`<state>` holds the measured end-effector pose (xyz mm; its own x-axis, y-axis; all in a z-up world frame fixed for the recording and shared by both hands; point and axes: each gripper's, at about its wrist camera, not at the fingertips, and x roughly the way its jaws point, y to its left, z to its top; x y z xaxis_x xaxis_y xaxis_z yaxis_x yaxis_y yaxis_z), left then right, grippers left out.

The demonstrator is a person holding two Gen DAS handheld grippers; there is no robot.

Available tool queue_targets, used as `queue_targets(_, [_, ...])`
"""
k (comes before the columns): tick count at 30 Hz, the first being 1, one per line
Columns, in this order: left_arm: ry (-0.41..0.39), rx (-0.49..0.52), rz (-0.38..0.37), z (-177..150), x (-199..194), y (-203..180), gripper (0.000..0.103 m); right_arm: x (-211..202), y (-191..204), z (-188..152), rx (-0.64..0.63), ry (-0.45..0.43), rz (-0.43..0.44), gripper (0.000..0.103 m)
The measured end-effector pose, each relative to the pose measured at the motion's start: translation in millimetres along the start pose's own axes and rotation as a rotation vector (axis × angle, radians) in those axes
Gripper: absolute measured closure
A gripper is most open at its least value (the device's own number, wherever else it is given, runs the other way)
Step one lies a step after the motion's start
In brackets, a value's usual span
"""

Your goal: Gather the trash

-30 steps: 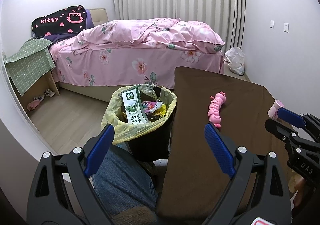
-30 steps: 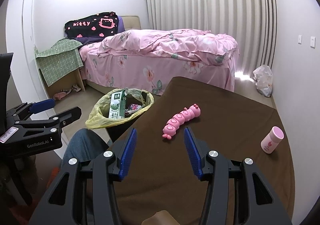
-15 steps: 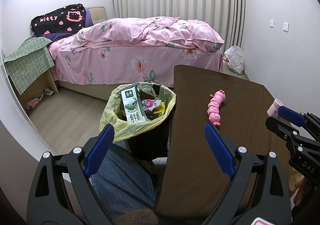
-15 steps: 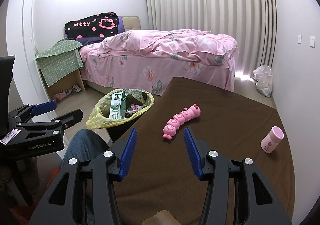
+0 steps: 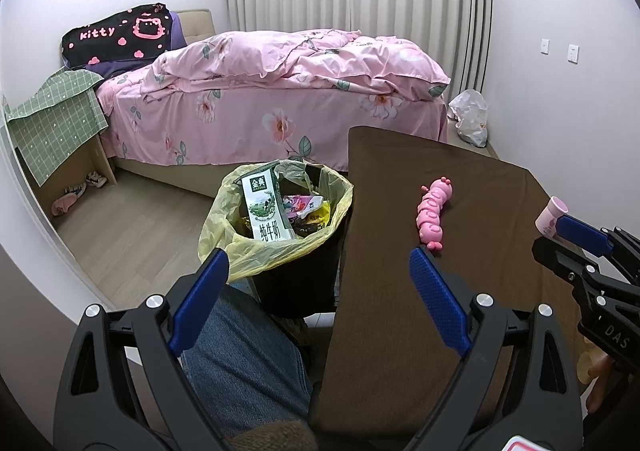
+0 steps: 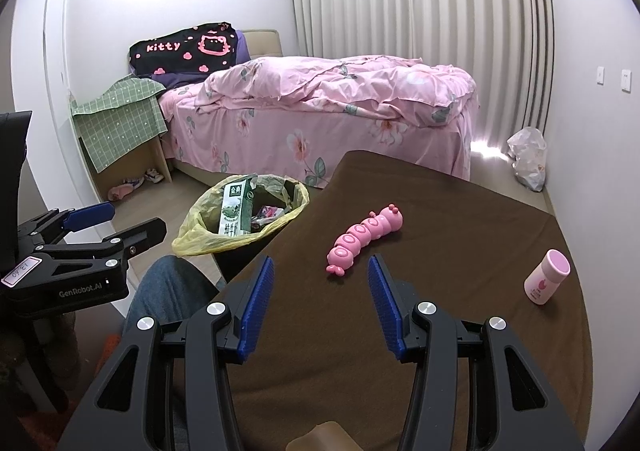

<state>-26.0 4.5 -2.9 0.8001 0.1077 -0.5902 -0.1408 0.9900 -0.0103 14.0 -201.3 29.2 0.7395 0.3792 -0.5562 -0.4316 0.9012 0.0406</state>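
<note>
Both jaws open, empty: left gripper (image 5: 316, 291), right gripper (image 6: 320, 299). Trash sits in bin (image 5: 296, 283) beside desk (image 6: 440, 331). Risk: toy (image 6: 364, 239) or bottle (image 6: 546, 277) gets mistaken for trash; milk carton (image 5: 266, 209) could tip out.

— Anything different from a second ago?
— Hardly anything. My left gripper (image 6: 134, 219) shows a shade higher at the left of my right camera's view. In my left camera's view, the trash bin (image 5: 296, 283) and its milk carton (image 5: 264, 211) drift slightly upward.
</note>
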Motion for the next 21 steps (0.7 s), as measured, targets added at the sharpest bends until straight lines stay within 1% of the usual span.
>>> queue_targets(7, [0.003,-0.002,-0.001,0.2,2.5,1.6,0.016,5.0,7.4,-7.7,-0.003,0.017,0.003,0.057])
queue_targets(13, [0.020,-0.008,-0.009,-1.6,8.5,8.1,0.016,13.5,9.6,-5.8,-0.004,0.042,0.005,0.057])
queue_targets(21, [0.023,-0.011,-0.015,-0.8,11.0,15.3,0.016,14.0,11.1,-5.1,-0.005,0.044,0.005,0.057])
